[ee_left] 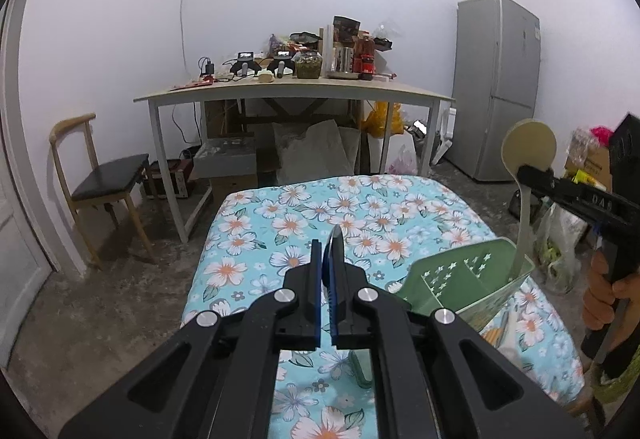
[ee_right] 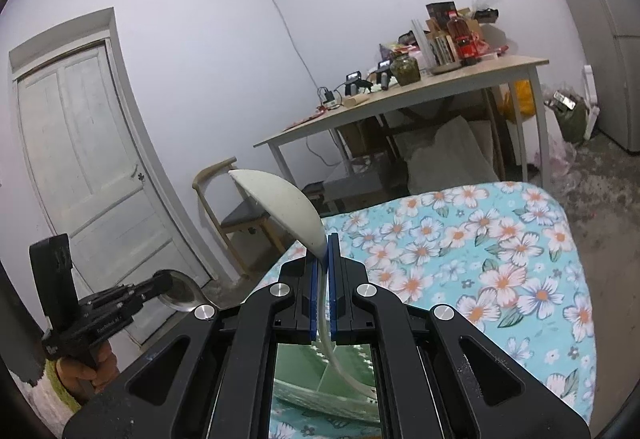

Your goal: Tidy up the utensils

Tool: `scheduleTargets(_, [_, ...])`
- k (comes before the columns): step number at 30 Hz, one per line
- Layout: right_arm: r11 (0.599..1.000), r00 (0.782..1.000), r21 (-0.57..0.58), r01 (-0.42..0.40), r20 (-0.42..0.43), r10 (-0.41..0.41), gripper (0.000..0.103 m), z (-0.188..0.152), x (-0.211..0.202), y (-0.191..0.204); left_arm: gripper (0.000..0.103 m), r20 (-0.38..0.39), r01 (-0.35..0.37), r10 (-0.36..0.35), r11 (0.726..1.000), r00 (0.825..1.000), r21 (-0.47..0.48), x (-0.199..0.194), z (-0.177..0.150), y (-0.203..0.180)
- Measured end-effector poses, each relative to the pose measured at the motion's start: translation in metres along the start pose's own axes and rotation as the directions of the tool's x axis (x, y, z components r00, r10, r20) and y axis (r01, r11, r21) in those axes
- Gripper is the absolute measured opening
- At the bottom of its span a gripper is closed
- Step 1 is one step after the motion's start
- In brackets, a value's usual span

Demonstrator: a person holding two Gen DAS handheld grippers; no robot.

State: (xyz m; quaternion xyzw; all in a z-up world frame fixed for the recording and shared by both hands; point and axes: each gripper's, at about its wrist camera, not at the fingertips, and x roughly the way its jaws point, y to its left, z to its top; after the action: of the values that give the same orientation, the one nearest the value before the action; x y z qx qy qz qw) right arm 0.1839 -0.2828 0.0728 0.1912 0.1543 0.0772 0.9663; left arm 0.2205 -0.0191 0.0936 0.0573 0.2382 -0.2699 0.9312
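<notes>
My left gripper (ee_left: 328,251) is shut on a metal spoon (ee_left: 335,239), seen edge-on between the blue pads, above the floral tablecloth (ee_left: 280,227). The right wrist view shows that spoon's shiny bowl (ee_right: 184,295) sticking out past the left gripper (ee_right: 166,285). My right gripper (ee_right: 324,243) is shut on the neck of a cream ladle (ee_right: 280,199), whose bowl points up. Its handle (ee_left: 524,231) reaches down into the back right corner of a green slotted utensil holder (ee_left: 472,279) on the cloth. The left wrist view shows the right gripper (ee_left: 524,172) to the right of the holder.
A desk (ee_left: 288,91) with jars, bottles and chargers stands behind the cloth-covered table. A wooden chair (ee_left: 104,175) is at its left, a grey fridge (ee_left: 496,87) at its right. Bags lie on the floor by the fridge. A white door (ee_right: 88,167) is on the left wall.
</notes>
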Motion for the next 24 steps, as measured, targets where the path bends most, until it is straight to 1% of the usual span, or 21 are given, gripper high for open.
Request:
scheduleTargets(7, [0.998, 0.999, 0.06, -0.037, -0.015, 0.038, 0.003, -0.006, 0.015, -0.018, 0.003, -0.029, -0.016, 0.016, 1.0, 0.999, 0.012, 0.014, -0.007, -0.011])
scheduleTargets(11, [0.996, 0.998, 0.078, -0.034, -0.043, 0.037, 0.003, -0.016, 0.022, -0.026, 0.003, -0.041, -0.012, 0.013, 1.0, 0.999, 0.009, 0.019, -0.012, -0.015])
scheduleTargets(13, [0.996, 0.997, 0.081, -0.028, -0.064, 0.033, 0.004, -0.022, 0.022, -0.028, 0.006, -0.048, 0.001, -0.001, 1.0, 0.999, -0.001, 0.02, -0.013, -0.016])
scheduleTargets(14, [0.996, 0.997, 0.08, -0.028, -0.073, 0.034, 0.008, -0.025, 0.02, -0.028, 0.006, -0.052, 0.017, -0.018, 1.0, 0.998, -0.012, 0.02, -0.014, -0.015])
scheduleTargets(15, [0.997, 0.997, 0.079, -0.026, -0.076, 0.032, 0.008, -0.026, 0.017, -0.028, 0.006, -0.056, 0.031, -0.032, 0.999, 0.998, -0.021, 0.021, -0.014, -0.015])
scheduleTargets(16, [0.997, 0.997, 0.08, -0.023, -0.076, 0.029, 0.012, -0.027, 0.014, -0.028, 0.008, -0.06, 0.04, -0.042, 0.999, 0.997, -0.027, 0.021, -0.014, -0.016])
scheduleTargets(17, [0.996, 0.996, 0.082, -0.023, -0.079, 0.029, 0.021, -0.027, 0.01, -0.029, 0.011, -0.061, 0.042, -0.044, 0.999, 0.997, -0.032, 0.02, -0.015, -0.016])
scheduleTargets(18, [0.996, 0.997, 0.085, -0.021, -0.079, 0.028, 0.026, -0.027, 0.008, -0.029, 0.017, -0.062, 0.044, -0.046, 0.998, 0.997, -0.037, 0.02, -0.015, -0.016])
scheduleTargets(19, [0.996, 0.997, 0.089, -0.014, -0.074, 0.02, 0.034, -0.028, 0.004, -0.03, 0.021, -0.061, 0.048, -0.051, 0.998, 0.997, -0.046, 0.019, -0.016, -0.015])
scheduleTargets(20, [0.996, 0.998, 0.092, -0.007, -0.069, 0.013, 0.038, -0.028, -0.001, -0.031, 0.022, -0.057, 0.049, -0.052, 0.997, 0.997, -0.053, 0.017, -0.016, -0.015])
scheduleTargets(21, [0.995, 0.998, 0.099, -0.002, -0.066, 0.008, 0.039, -0.029, -0.005, -0.033, 0.028, -0.053, 0.052, -0.056, 0.997, 0.997, -0.062, 0.015, -0.017, -0.014])
scheduleTargets(22, [0.994, 0.998, 0.11, 0.004, -0.064, 0.003, 0.042, -0.03, -0.01, -0.034, 0.034, -0.05, 0.055, -0.059, 0.996, 0.997, -0.071, 0.013, -0.017, -0.012])
scheduleTargets(23, [0.993, 0.998, 0.119, 0.003, -0.059, 0.004, 0.048, -0.031, -0.013, -0.036, 0.036, -0.045, 0.056, -0.06, 0.995, 0.997, -0.084, 0.01, -0.018, -0.011])
scheduleTargets(24, [0.992, 0.999, 0.13, 0.003, -0.053, 0.004, 0.05, -0.031, -0.017, -0.038, 0.039, -0.04, 0.056, -0.06, 0.994, 0.997, -0.092, 0.008, -0.018, -0.011])
